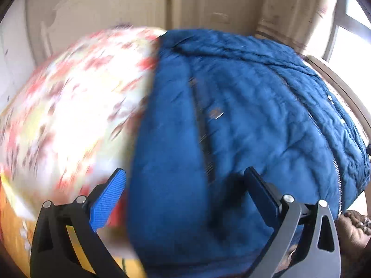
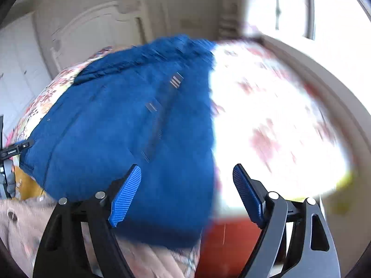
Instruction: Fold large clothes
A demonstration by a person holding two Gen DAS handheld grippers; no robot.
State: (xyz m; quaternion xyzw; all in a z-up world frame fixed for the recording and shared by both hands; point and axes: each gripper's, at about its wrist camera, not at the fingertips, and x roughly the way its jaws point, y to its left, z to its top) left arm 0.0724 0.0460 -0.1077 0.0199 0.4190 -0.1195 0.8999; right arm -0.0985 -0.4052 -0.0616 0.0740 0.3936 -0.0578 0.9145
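- Blue quilted padded jacket (image 1: 243,115) lies spread on a bed under a white bedspread with a red and yellow flower print (image 1: 69,106), a zip line running down the jacket's length
- In the right wrist view the same jacket (image 2: 129,134) reaches to the near bed edge, with the floral cover bare beside it
- By my reading the fold is at an early stage: the jacket looks laid out broad and rumpled, and no neat final packet shows; both views are smeared, so how many layers already lie doubled I cannot tell
- Left to do, as I judge: take hold of an edge, bring it over, and flatten the result
- Left gripper (image 1: 185,185) has its jaws spread wide above the jacket's near part, nothing between the blue pads, no contact visible
- Right gripper (image 2: 185,185) is likewise spread, hovering over the jacket's side edge where blue meets floral cover, pinching nothing
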